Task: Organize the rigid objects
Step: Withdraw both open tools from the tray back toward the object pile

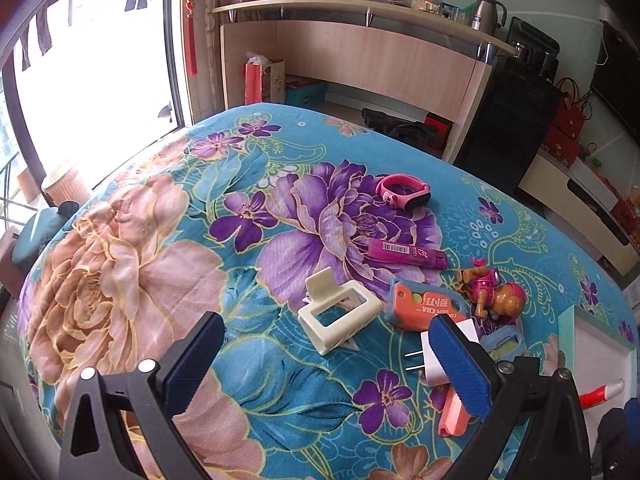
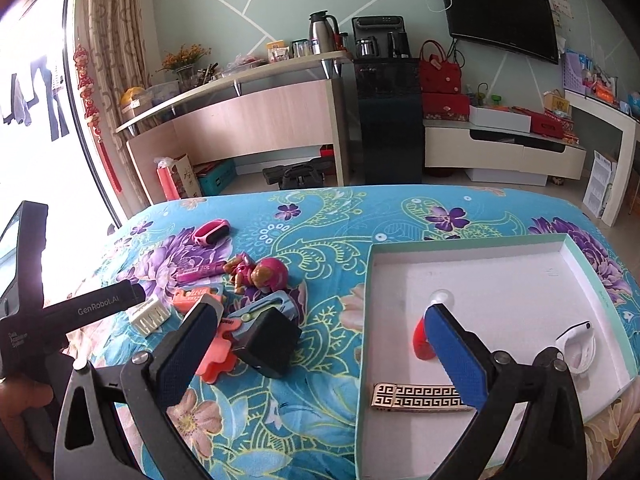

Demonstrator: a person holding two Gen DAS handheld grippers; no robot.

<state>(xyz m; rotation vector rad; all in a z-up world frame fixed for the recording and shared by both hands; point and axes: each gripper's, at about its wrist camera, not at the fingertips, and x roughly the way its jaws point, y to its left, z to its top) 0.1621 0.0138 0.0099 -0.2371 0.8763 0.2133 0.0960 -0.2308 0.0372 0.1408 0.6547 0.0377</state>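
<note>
Small rigid objects lie in a pile on the floral blanket [image 1: 280, 380]: a cream hair claw [image 1: 338, 314], an orange utility knife [image 1: 424, 306], a purple highlighter [image 1: 406, 253], a pink watch [image 1: 404, 191], a toy pup figure [image 1: 498, 294], a white plug [image 1: 432, 360] and a pink piece [image 1: 456, 414]. My left gripper [image 1: 328, 356] is open above the blanket, just short of the claw. My right gripper [image 2: 320, 344] is open beside the white box [image 2: 600, 276], which holds a patterned bar [image 2: 416, 397], a red item [image 2: 422, 342] and a white item [image 2: 578, 344]. A black cube [image 2: 268, 340] lies by the pile.
The blanket's far edge drops to the floor. Beyond stand a wooden counter [image 2: 248, 124], a black cabinet [image 2: 390, 136] and a TV stand [image 2: 504, 152]. A bright window [image 1: 100, 80] is on the left. The left gripper's body [image 2: 60, 316] shows at the right wrist view's left edge.
</note>
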